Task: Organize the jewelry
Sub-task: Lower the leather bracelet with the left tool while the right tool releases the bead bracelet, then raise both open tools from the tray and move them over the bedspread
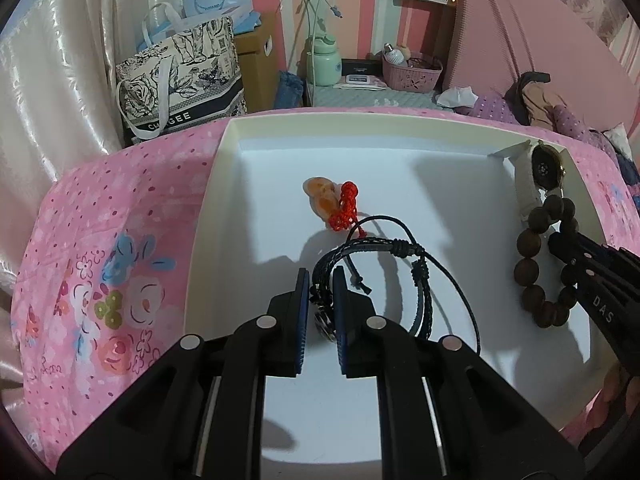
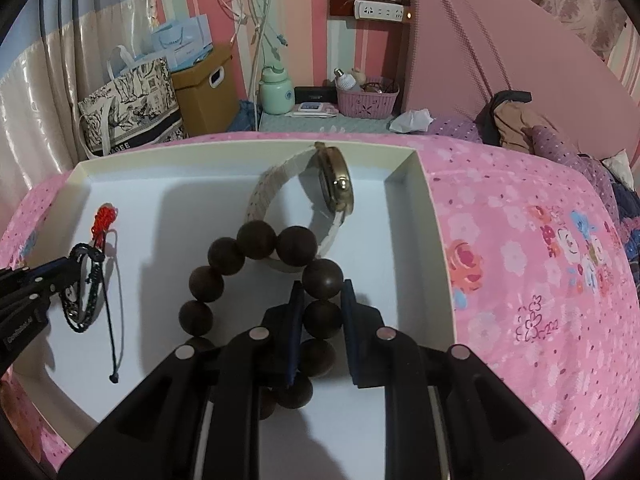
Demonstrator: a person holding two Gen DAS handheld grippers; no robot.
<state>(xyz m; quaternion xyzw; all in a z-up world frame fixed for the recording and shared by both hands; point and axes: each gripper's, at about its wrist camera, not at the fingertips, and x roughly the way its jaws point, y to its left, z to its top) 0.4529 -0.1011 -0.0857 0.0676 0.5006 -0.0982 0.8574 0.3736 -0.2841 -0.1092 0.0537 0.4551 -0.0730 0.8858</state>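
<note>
left gripper (image 1: 322, 300) clamped on black braided bracelet (image 1: 376, 276) in white tray (image 1: 224, 184); right gripper (image 2: 320, 308) clamped on wooden bead bracelet (image 2: 256, 256) just short of watch (image 2: 334, 184); risks: trailing cord snagging red-knotted pendant (image 1: 330, 204) ahead, beads dragging watch strap
</note>
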